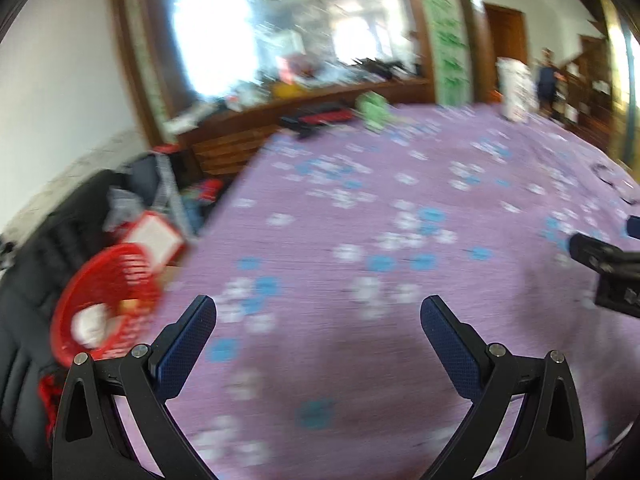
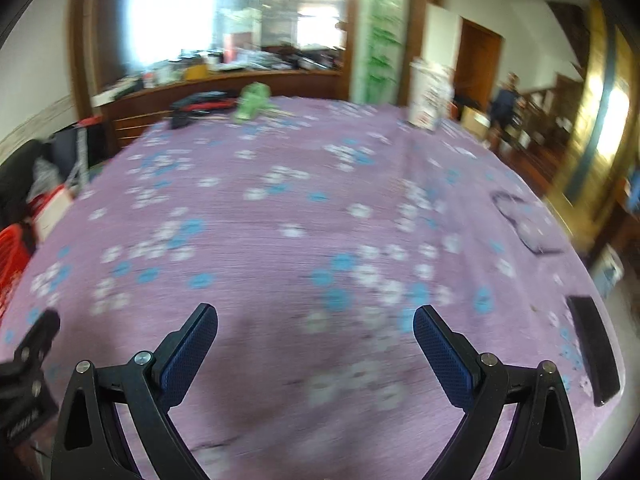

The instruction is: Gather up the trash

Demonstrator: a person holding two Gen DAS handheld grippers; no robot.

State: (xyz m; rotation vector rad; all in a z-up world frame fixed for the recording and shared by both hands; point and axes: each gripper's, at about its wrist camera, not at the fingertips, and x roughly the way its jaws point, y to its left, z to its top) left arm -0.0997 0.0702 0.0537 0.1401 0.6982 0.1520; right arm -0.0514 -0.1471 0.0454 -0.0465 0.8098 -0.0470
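Red basket [image 1: 106,300] contents blurred, green object [image 2: 253,102] indistinct

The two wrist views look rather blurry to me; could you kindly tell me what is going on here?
A person holds two tools over a table with a purple flowered cloth. The left tool and the right tool are both open and hold nothing. A red basket sits off the table's left edge with something white inside. A green crumpled item lies at the far end of the table, untouched. Both views are motion-blurred, so the tools seem to be moving.
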